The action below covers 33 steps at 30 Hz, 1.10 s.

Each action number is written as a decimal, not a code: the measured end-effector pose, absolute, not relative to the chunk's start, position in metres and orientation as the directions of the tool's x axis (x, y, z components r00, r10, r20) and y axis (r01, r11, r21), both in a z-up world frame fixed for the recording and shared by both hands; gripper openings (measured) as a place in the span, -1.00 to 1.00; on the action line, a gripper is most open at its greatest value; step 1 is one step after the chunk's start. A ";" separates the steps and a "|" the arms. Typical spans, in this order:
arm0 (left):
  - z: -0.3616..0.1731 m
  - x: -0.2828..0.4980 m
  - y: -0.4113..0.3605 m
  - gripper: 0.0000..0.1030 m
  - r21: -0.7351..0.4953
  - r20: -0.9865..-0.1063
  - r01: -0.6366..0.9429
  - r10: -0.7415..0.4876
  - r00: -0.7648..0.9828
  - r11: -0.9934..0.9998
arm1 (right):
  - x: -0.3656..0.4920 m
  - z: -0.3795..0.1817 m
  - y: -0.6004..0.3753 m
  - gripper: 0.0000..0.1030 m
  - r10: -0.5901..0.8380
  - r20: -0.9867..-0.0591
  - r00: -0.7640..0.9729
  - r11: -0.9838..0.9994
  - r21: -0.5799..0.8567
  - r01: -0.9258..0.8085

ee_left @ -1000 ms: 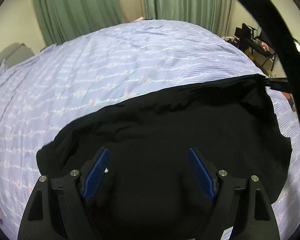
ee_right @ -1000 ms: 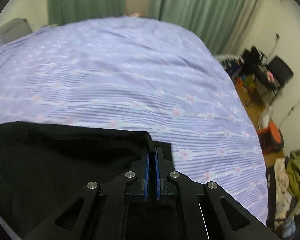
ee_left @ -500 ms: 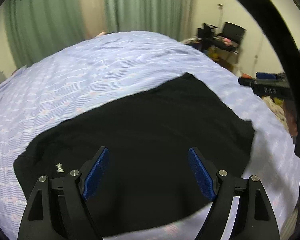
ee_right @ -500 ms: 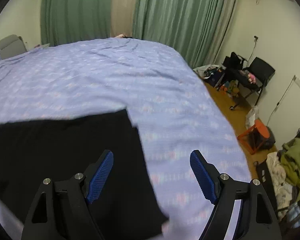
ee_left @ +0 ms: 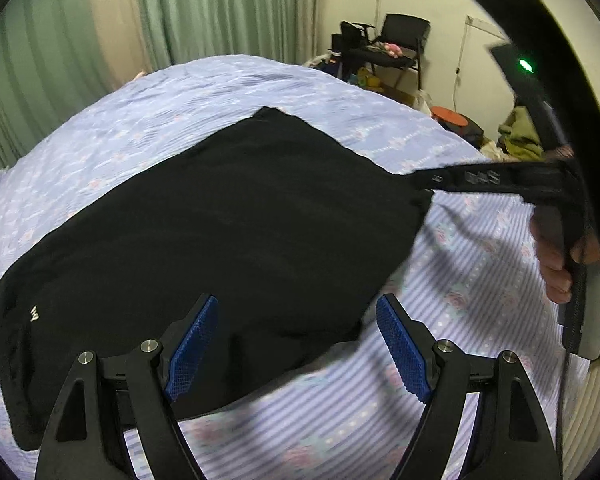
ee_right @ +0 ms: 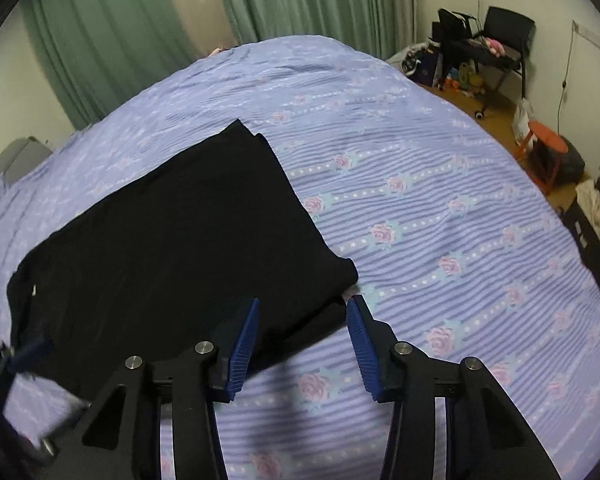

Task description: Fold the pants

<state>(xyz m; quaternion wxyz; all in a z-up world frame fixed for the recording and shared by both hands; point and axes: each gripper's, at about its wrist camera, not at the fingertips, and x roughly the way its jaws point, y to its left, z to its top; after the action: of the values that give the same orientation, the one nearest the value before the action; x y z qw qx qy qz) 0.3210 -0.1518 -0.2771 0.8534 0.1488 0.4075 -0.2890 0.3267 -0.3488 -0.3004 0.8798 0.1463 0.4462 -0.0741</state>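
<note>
Black pants point(ee_right: 172, 240) lie flat on the bed point(ee_right: 440, 208), already doubled into a broad, roughly rectangular panel. The cloth runs from a far corner near the middle of the striped, rose-patterned bedspread down to the near edge, under both tools. A small white mark shows on the cloth at its left end.

Step in hand, as I judge it: between folds. One fold looks laid, and both tools are positioned low over the near edge for a fresh grab.

Left gripper point(ee_left: 296, 344): jaws wide apart, nothing pinched. The near edge of the pants sits below and between its blue pads point(ee_left: 192, 344); the left pad is over black cloth, the right pad over bare bedspread just past the cloth's near right corner.

Right gripper point(ee_right: 302, 340): jaws closing at this moment, gap still plain between the pads. The near right corner of the pants lies in that gap, toward the left pad; whether the pads touch the cloth yet cannot be told, but they do not press it. In the left wrist view this tool reaches in from the right, held by a hand point(ee_left: 556, 256), its tip at the right edge of the pants.

Next move, my judgement: each tool needs a firm pinch on a near corner, through all layers, then a lift and carry toward the far edge. Risk is catching only the top layer, or bedspread along with it.

Far right: a chair point(ee_right: 508, 36) and floor clutter, well apart from the work.
</note>
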 end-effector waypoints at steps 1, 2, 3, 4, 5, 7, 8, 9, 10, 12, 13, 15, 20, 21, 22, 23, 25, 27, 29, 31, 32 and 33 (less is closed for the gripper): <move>-0.279 0.319 -0.156 0.58 0.029 -0.782 0.618 -0.367 0.504 0.786 | 0.330 -0.303 -0.350 -0.13 0.002 -0.812 0.584 0.943 0.195 0.269; -0.283 0.317 -0.164 0.58 0.048 -0.785 0.623 -0.357 0.507 0.780 | 0.333 -0.307 -0.352 -0.13 0.003 -0.816 0.578 0.940 0.201 0.277; -0.286 0.313 -0.168 0.58 0.062 -0.788 0.626 -0.347 0.509 0.777 | 0.334 -0.311 -0.353 -0.13 0.006 -0.818 0.576 0.936 0.208 0.285; -0.291 0.308 -0.171 0.58 0.087 -0.794 0.628 -0.326 0.512 0.774 | 0.337 -0.315 -0.356 -0.13 0.008 -0.824 0.567 0.932 0.212 0.295; -0.297 0.306 -0.175 0.51 0.131 -0.799 0.628 -0.293 0.525 0.767 | 0.339 -0.316 -0.358 -0.13 0.009 -0.826 0.564 0.928 0.217 0.302; -0.303 0.303 -0.179 0.15 0.213 -0.790 0.614 -0.236 0.566 0.760 | 0.342 -0.319 -0.363 -0.13 -0.003 -0.828 0.561 0.922 0.214 0.321; -0.306 0.301 -0.179 -0.11 0.250 -0.785 0.607 -0.209 0.583 0.754 | 0.341 -0.319 -0.366 -0.13 -0.004 -0.828 0.560 0.919 0.217 0.328; -0.306 0.302 -0.178 -0.33 0.247 -0.788 0.610 -0.211 0.579 0.753 | 0.340 -0.319 -0.369 -0.13 -0.002 -0.825 0.565 0.916 0.225 0.331; -0.305 0.302 -0.174 -0.43 0.237 -0.789 0.608 -0.214 0.575 0.758 | 0.339 -0.318 -0.371 -0.13 -0.001 -0.822 0.569 0.915 0.229 0.333; -0.300 0.302 -0.163 -0.65 0.228 -0.790 0.580 -0.200 0.580 0.782 | 0.338 -0.317 -0.372 -0.13 0.002 -0.819 0.574 0.915 0.233 0.330; -0.298 0.302 -0.157 -0.66 0.217 -0.794 0.574 -0.199 0.574 0.790 | 0.338 -0.317 -0.373 -0.13 0.005 -0.819 0.574 0.915 0.236 0.328; -0.295 0.299 -0.148 -0.68 0.223 -0.802 0.569 -0.182 0.568 0.792 | 0.338 -0.317 -0.374 -0.13 0.020 -0.818 0.575 0.913 0.249 0.322; -0.294 0.300 -0.139 -0.61 0.156 -0.828 0.539 -0.188 0.529 0.828 | 0.333 -0.323 -0.372 -0.13 0.044 -0.829 0.558 0.906 0.269 0.327; -0.294 0.301 -0.136 -0.58 0.137 -0.833 0.532 -0.193 0.518 0.835 | 0.328 -0.321 -0.371 -0.13 0.051 -0.823 0.565 0.899 0.284 0.332; -0.295 0.304 -0.134 -0.58 0.127 -0.836 0.526 -0.195 0.514 0.841 | 0.319 -0.318 -0.370 -0.13 0.059 -0.811 0.582 0.890 0.307 0.337; -0.295 0.305 -0.133 -0.57 0.116 -0.838 0.519 -0.198 0.509 0.847 | 0.312 -0.316 -0.369 -0.13 0.058 -0.805 0.590 0.884 0.316 0.344; -0.296 0.307 -0.132 -0.57 0.102 -0.840 0.517 -0.205 0.502 0.850 | 0.300 -0.317 -0.365 -0.20 0.056 -0.812 0.581 0.881 0.313 0.354; -0.294 0.306 -0.130 -0.57 0.104 -0.841 0.521 -0.204 0.500 0.848 | 0.297 -0.323 -0.364 -0.30 0.070 -0.820 0.568 0.878 0.322 0.355; -0.292 0.308 -0.135 -0.57 0.108 -0.843 0.520 -0.199 0.499 0.847 | 0.299 -0.329 -0.364 -0.34 0.098 -0.824 0.558 0.867 0.346 0.358; -0.291 0.307 -0.137 -0.56 0.110 -0.844 0.518 -0.196 0.499 0.848 | 0.302 -0.331 -0.364 -0.35 0.125 -0.816 0.564 0.856 0.376 0.355; -0.292 0.309 -0.140 -0.55 0.111 -0.846 0.516 -0.192 0.498 0.850 | 0.304 -0.331 -0.362 -0.35 0.135 -0.809 0.572 0.850 0.391 0.352; -0.291 0.310 -0.142 -0.54 0.108 -0.848 0.516 -0.192 0.494 0.849 | 0.307 -0.331 -0.361 -0.35 0.142 -0.805 0.577 0.849 0.398 0.346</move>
<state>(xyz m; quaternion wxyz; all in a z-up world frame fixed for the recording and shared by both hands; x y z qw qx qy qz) 0.3101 -0.1418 -0.2909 0.8459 0.1773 0.4574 -0.2093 0.3065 -0.3609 -0.3315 0.8465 0.2677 0.4562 -0.0602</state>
